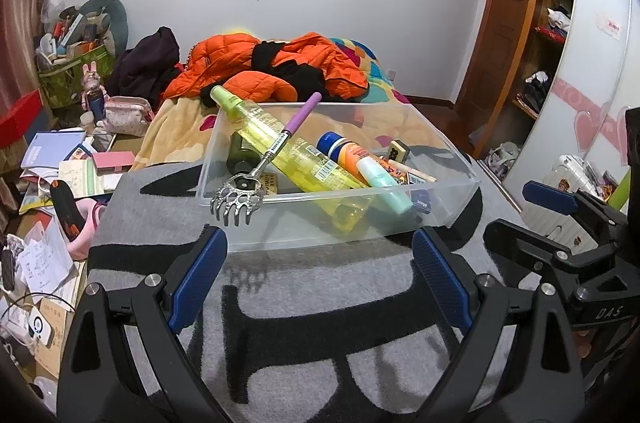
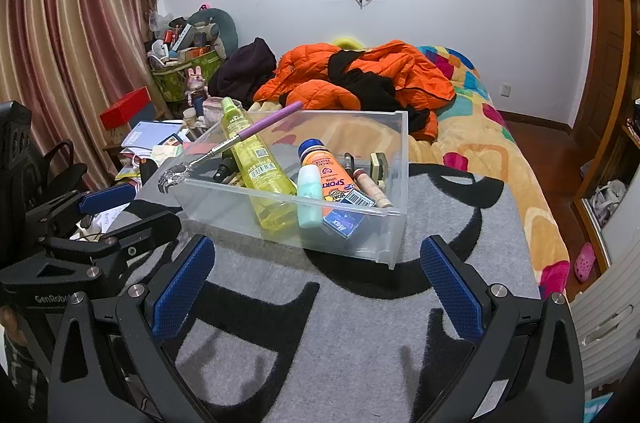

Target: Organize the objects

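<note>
A clear plastic bin (image 1: 460, 151) (image 2: 396, 159) stands on a grey and black blanket (image 1: 320, 323) (image 2: 320, 323) on the bed. In it lie a tall yellow bottle (image 1: 292, 151) (image 2: 256, 159), an orange sunscreen bottle (image 1: 356, 153) (image 2: 326, 171), a mint roll-on (image 1: 384, 183) (image 2: 309, 199), a blue box (image 2: 344, 221) and small items. A back scratcher (image 1: 264, 159) (image 2: 224, 147) with a purple handle leans over the bin's near left rim. My left gripper (image 1: 320, 255) (image 2: 124, 207) is open and empty in front of the bin. My right gripper (image 2: 320, 263) (image 1: 532, 211) is open and empty beside it.
An orange jacket (image 1: 280, 59) (image 2: 360, 71) and dark clothes lie on the bed behind the bin. A cluttered table (image 1: 60, 183) with papers stands at the left. A wardrobe (image 1: 552, 43) stands at the right. Curtains (image 2: 72, 43) hang at the left.
</note>
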Tool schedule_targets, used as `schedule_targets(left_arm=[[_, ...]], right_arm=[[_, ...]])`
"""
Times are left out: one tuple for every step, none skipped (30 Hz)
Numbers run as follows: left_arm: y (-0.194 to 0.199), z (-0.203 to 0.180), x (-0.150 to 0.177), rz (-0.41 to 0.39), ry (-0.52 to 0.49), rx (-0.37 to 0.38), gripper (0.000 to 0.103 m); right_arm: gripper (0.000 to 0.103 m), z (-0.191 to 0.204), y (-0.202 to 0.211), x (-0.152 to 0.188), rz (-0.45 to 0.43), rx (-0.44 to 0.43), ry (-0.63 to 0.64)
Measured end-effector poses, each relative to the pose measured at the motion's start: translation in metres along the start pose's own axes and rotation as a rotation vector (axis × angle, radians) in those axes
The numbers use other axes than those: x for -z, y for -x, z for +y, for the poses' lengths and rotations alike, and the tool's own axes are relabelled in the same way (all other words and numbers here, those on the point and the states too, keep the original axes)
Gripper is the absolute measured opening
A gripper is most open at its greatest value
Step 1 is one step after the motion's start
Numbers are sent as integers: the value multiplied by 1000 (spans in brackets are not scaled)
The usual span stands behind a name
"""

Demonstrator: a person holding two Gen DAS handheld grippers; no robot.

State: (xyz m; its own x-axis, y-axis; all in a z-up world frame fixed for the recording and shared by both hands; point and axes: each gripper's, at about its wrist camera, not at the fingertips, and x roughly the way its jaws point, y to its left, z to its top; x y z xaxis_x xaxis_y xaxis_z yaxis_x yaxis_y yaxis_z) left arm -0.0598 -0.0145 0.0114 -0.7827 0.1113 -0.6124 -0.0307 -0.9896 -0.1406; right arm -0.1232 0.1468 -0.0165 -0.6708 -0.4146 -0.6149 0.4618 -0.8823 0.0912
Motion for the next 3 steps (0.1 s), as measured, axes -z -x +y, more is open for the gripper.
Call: schedule_targets(left_arm=[[1,1,0,-4,6,0,95],[2,1,0,-6,8,1,95],[3,2,0,-7,9,4,95]], right_arm=[[102,0,0,0,0,0,0],[102,0,0,0,0,0,-1],[102,0,0,0,0,-1,-1]])
